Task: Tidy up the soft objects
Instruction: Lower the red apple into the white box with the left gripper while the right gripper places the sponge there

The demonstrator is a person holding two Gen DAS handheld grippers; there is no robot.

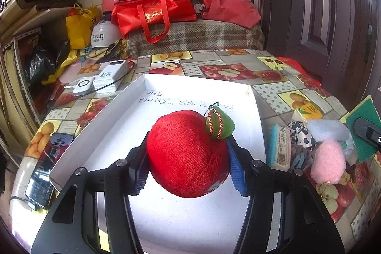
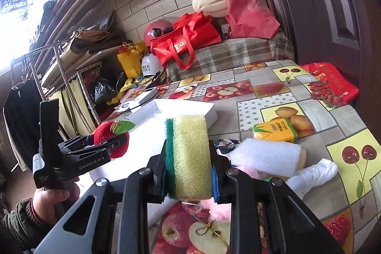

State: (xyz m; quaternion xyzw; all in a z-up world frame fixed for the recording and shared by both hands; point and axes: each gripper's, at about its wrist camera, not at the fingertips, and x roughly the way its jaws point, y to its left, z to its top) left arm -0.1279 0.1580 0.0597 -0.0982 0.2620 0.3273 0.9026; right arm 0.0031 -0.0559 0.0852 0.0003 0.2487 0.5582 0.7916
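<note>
Phone (image 1: pixel 45 173): lies at the bench's left edge, just beside the white tray's left wall, dark screen up.
Power banks (image 1: pixel 107 80): white, stacked at the far left of the bench beyond the tray, a cable trailing from them.
White tray (image 1: pixel 252 116): a shallow box lid with handwriting on its floor, sitting on the fruit-print bench (image 1: pixel 240 58).
Left tongs (image 1: pixel 188 166): clamped on the plush apple (image 1: pixel 185 154), blue-ribbed pads pressing both its sides; from the right wrist view the apple hangs above the tray's floor, not resting on it.
Plush apple: red, with a green felt leaf (image 1: pixel 220 126) and a bead chain at its top, held over the middle of the tray.
Soft pile: just right of the tray, a tissue pack (image 1: pixel 282 146), a black-and-white patterned cloth (image 1: pixel 300 132), a pink fluffy charm (image 1: pixel 328 161) and a pale foam piece (image 1: pixel 326 129) crowd together, touching.
Right tongs (image 2: pixel 188 173): clamped on the scrub sponge (image 2: pixel 190 154), yellow with a green scouring face turned left, held upright above the bench near the tray's right corner.
Further right: a yellow tissue packet (image 2: pixel 276 130), white foam block (image 2: pixel 266 156) and white rolled cloth (image 2: pixel 314 173) lie on the bench.
</note>
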